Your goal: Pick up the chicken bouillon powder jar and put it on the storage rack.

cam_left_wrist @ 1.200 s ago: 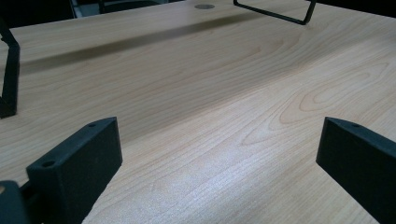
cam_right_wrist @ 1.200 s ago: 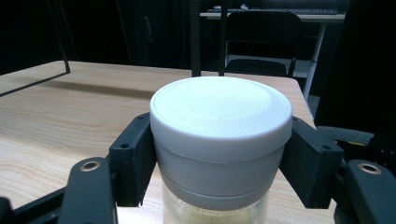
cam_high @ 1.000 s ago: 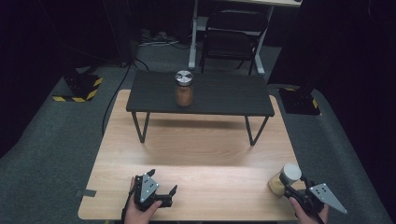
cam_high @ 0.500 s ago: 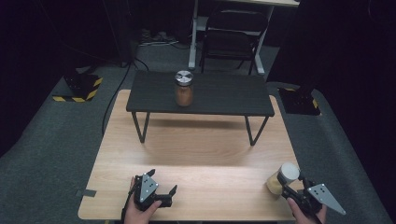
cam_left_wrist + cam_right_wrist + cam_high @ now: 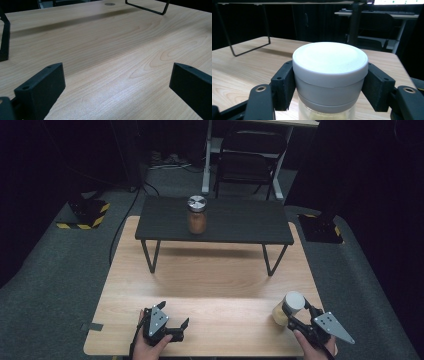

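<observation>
A jar with a white lid (image 5: 292,303) and pale contents stands at the near right of the wooden table (image 5: 210,275). My right gripper (image 5: 296,316) is shut on it. In the right gripper view the black jaws press both sides of the white-lidded jar (image 5: 329,60) just under its lid, held by the right gripper (image 5: 330,86). My left gripper (image 5: 175,316) rests low at the near left, open, with bare wood between its jaws in the left gripper view (image 5: 117,82). A brown jar with a metal lid (image 5: 196,215) stands upright on the small black table (image 5: 250,222).
The black table stands on thin metal legs (image 5: 150,256) at the far half of the wooden top. A black chair (image 5: 247,160) and a desk leg are behind it. Grey carpet surrounds the table, with a cable (image 5: 122,227) at the left.
My right gripper has shifted slightly left with the white-lidded jar in it. The left gripper has stayed in place.
</observation>
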Available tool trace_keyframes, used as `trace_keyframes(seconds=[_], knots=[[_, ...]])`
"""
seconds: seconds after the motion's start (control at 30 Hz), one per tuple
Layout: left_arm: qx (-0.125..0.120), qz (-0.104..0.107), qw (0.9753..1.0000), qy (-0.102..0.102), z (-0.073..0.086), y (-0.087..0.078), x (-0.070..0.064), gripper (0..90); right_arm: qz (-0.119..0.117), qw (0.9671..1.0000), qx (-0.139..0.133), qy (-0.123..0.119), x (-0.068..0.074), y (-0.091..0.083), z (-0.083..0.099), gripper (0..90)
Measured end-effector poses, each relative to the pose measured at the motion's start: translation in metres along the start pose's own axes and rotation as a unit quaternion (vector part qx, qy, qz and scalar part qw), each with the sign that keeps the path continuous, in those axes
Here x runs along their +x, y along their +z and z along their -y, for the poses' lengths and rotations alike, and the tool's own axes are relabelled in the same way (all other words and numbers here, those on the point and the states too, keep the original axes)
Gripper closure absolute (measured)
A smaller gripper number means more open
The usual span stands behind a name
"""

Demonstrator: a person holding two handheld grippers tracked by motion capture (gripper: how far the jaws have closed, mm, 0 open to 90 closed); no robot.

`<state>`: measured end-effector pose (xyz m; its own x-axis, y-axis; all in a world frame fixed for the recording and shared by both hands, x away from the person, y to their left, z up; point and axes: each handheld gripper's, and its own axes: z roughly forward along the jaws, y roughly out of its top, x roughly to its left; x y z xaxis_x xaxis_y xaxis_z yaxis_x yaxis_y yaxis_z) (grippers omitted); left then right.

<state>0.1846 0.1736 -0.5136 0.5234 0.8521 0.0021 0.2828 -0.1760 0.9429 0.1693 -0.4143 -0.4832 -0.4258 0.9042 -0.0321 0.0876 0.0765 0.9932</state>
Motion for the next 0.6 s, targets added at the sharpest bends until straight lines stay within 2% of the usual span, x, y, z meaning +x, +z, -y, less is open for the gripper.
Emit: trace_keyframes(seconds=[0.23, 0.6], knots=[[-0.001, 0.000, 1.0000, 0.001, 0.000, 0.000, 0.000, 0.4, -0.021, 0.9998, -0.001, 0.003, 0.012, 0.017, -0.011, 34.3], [-0.002, 0.004, 1.0000, -0.004, 0.001, 0.000, 0.002, 0.4, -0.038, 0.9992, -0.010, -0.003, 0.025, 0.039, -0.034, 34.3]])
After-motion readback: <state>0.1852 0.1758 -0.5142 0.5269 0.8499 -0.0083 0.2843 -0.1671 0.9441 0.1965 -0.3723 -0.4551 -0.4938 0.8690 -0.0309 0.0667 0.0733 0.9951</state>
